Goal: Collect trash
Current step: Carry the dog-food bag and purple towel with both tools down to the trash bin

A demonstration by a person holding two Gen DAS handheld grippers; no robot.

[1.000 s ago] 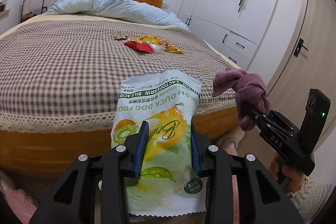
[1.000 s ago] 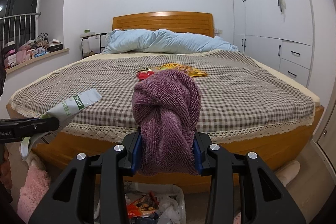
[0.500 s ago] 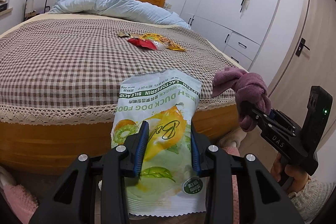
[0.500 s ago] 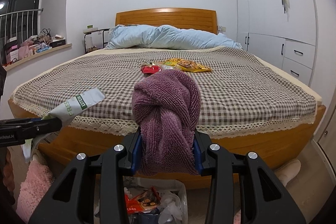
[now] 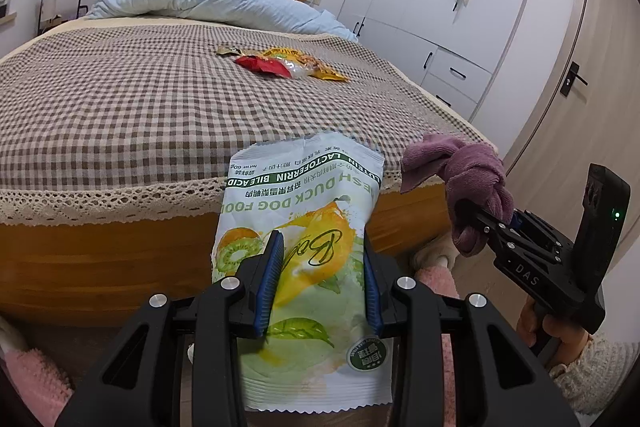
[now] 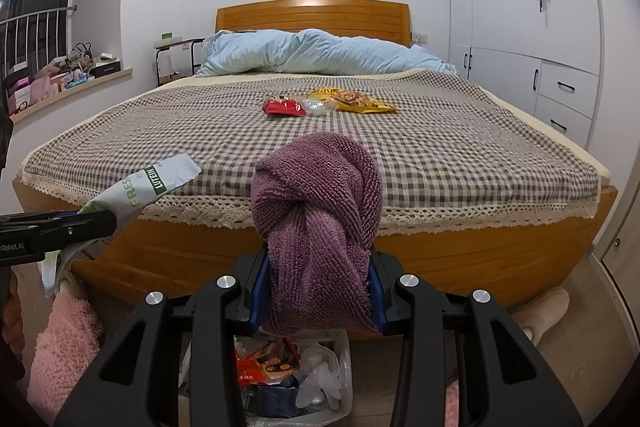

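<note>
pinching a flat dog food bag, the left gripper has its two blue pads pressed on the sides of the bag. the bag sticks up and forward from the jaws, and its torn top edge hangs in the air in front of the foot of the bed. the right gripper squeezes a purple cloth that is tied in a knot. the knot bulges out above the jaws. both grippers are held in the air just in front of the bed, side by side, not touching.

down below the right gripper sits a trash bin with a clear liner. it already has wrappers and crumpled plastic in it. it stands on the floor close to the bed frame.

farther out, on the checked bed cover, more trash waits near the middle of the bed: a red wrapper, a clear plastic piece and a yellow snack bag. they lie close together, some touching. a blue blanket is heaped at the head of the bed.

it looks like the step now is carrying the dog food bag to the bin. next, the left gripper should move over the bin and let go, so the bag drops inside. the bag is light and floppy, so it could catch on the rim. after that, the trash on the bed still needs picking up.
</note>
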